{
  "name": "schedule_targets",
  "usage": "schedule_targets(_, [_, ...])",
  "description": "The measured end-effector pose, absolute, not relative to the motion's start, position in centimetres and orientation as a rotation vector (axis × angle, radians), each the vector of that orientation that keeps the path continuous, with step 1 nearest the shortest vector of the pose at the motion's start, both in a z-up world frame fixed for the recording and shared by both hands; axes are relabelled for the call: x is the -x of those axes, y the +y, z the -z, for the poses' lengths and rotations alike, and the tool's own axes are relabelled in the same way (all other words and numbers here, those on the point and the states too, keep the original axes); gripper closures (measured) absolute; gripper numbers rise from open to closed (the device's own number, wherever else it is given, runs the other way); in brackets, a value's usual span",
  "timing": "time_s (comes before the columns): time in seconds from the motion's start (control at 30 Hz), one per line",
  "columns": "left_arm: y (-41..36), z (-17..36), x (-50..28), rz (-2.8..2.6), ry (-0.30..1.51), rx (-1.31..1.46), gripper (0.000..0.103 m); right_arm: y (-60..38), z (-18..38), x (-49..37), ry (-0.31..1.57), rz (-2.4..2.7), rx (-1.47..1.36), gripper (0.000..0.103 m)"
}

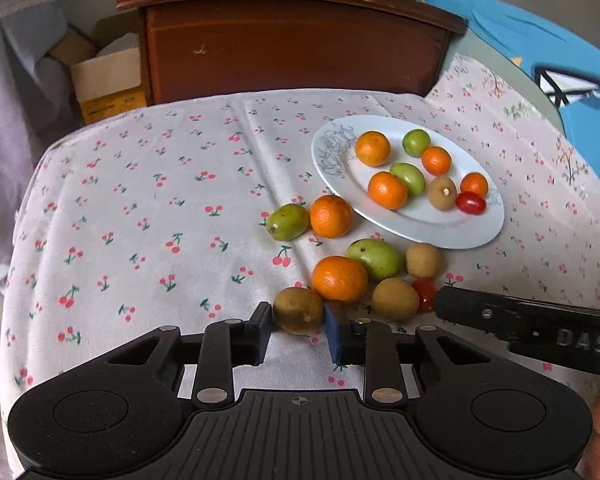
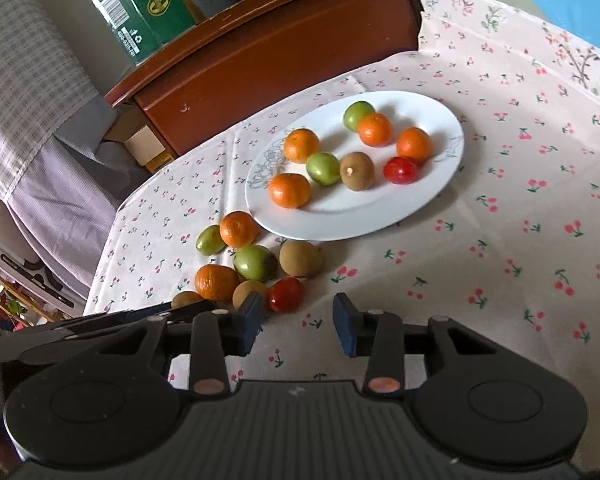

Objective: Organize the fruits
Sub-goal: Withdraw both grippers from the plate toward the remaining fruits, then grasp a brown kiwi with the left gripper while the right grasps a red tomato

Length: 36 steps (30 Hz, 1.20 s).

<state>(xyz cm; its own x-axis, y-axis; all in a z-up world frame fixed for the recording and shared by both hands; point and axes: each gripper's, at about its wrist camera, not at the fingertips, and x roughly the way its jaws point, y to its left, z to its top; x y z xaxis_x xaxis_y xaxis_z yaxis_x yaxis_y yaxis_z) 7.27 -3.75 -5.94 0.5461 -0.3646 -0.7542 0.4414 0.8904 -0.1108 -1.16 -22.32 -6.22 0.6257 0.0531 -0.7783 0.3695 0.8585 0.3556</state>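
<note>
My left gripper [image 1: 299, 326] is shut on a brown kiwi-like fruit [image 1: 298, 310] that rests on the cherry-print cloth, a blue pad against each side of it. Around it lie loose fruits: two oranges [image 1: 339, 278], two green fruits [image 1: 374, 256], two more brown fruits [image 1: 395, 298] and a red tomato [image 1: 424, 292]. The white oval plate [image 1: 420, 224] behind them holds several oranges, green fruits, a brown fruit and a red tomato. My right gripper [image 2: 298, 324] is open and holds nothing; its left pad is close to the loose red tomato [image 2: 286, 294].
A dark wooden cabinet [image 1: 292, 48] stands behind the table, with cardboard boxes [image 1: 108, 80] to its left and a green box [image 2: 136, 4] on top. A blue cushion [image 1: 540, 48] lies at the back right. Cloth [image 2: 500, 240] to the right of the plate is bare.
</note>
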Motion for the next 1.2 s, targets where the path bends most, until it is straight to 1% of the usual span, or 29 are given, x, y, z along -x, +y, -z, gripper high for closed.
schedule_targets(0.17, [-2.7, 5.8, -6.9, 0.463, 0.876, -0.042, 0.077, -22.1, 6.8, 0.5, 0.884, 0.194, -0.499, 0.071])
schedule_targets(0.3, [-2.2, 5.5, -6.5, 0.453, 0.869, -0.038, 0.077, -21.8, 7.0, 0.2, 0.875, 0.204, -0.492, 0.072])
schedule_targets(0.4, [-1.7, 5.4, -6.4, 0.445, 0.866, -0.03, 0.077, -21.3, 7.1, -0.1, 0.873, 0.194, -0.45, 0.074])
schedule_targets(0.47, [-1.5, 5.3, -6.3, 0.441, 0.863, -0.026, 0.077, -21.1, 7.2, -0.3, 0.872, 0.187, -0.445, 0.079])
schedule_targets(0.57, [-1.3, 5.3, -6.3, 0.438, 0.862, -0.017, 0.077, -20.9, 7.4, -0.5, 0.876, 0.175, -0.444, 0.082])
schedule_targets(0.83, [-1.6, 5.2, -5.8, 0.452, 0.858, -0.01, 0.077, -20.9, 7.3, -0.4, 0.878, 0.179, -0.453, 0.083])
schedule_targets(1.17, [-1.5, 5.3, -6.1, 0.439, 0.846, -0.012, 0.077, -20.5, 5.5, 0.7, 0.87, 0.188, -0.413, 0.083])
schedule_targets(1.2, [-1.5, 5.4, -6.2, 0.436, 0.845, -0.009, 0.075, -20.5, 5.6, 0.8, 0.875, 0.192, -0.41, 0.083])
